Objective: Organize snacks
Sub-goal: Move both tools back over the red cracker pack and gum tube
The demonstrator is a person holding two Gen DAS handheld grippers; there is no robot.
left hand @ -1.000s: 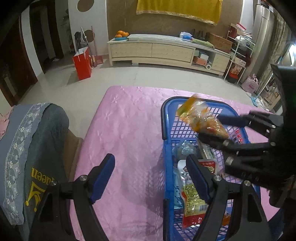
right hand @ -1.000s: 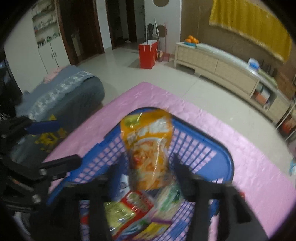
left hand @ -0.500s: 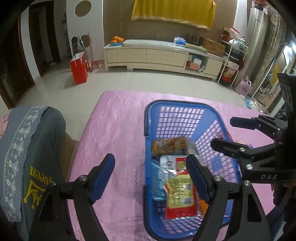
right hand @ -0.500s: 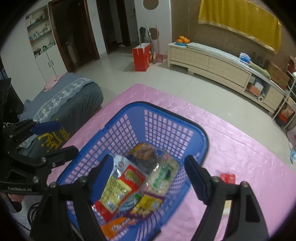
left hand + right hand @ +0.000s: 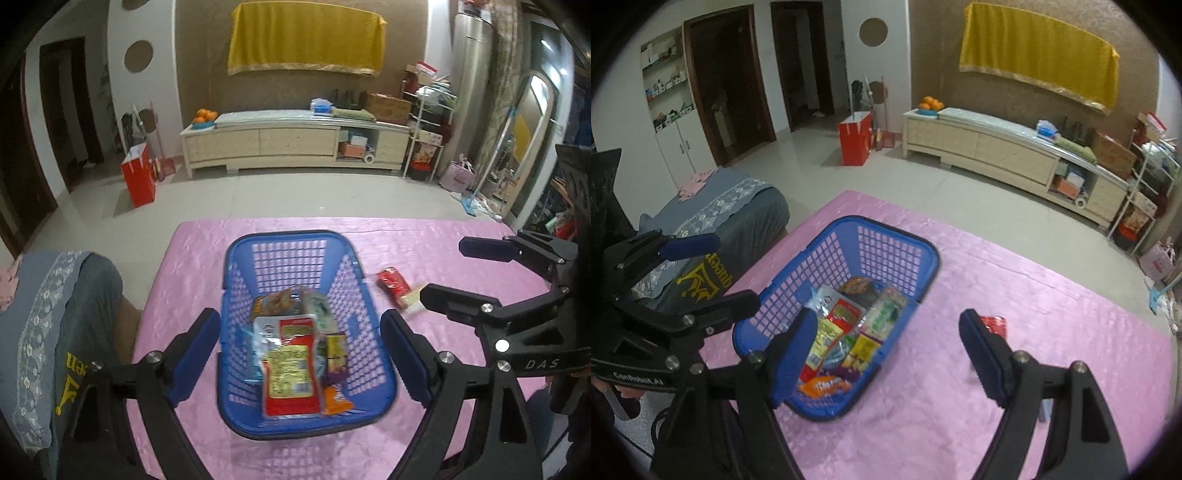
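Blue basket [image 5: 236, 280] sitting on the pink tablecloth [image 5: 424, 243], holding the snack packets [image 5: 291, 365] at its near end; a red packet [image 5: 393, 282] lying just right of it. Left gripper [image 5: 299, 350] hovering empty above the basket, jaws opening; right gripper [image 5: 888, 349] hanging released, grasping nothing

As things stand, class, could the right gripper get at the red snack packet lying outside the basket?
Probably yes. The red snack packet lies alone on the pink tablecloth, beside the blue basket, and the right gripper is open and empty, with nothing between.
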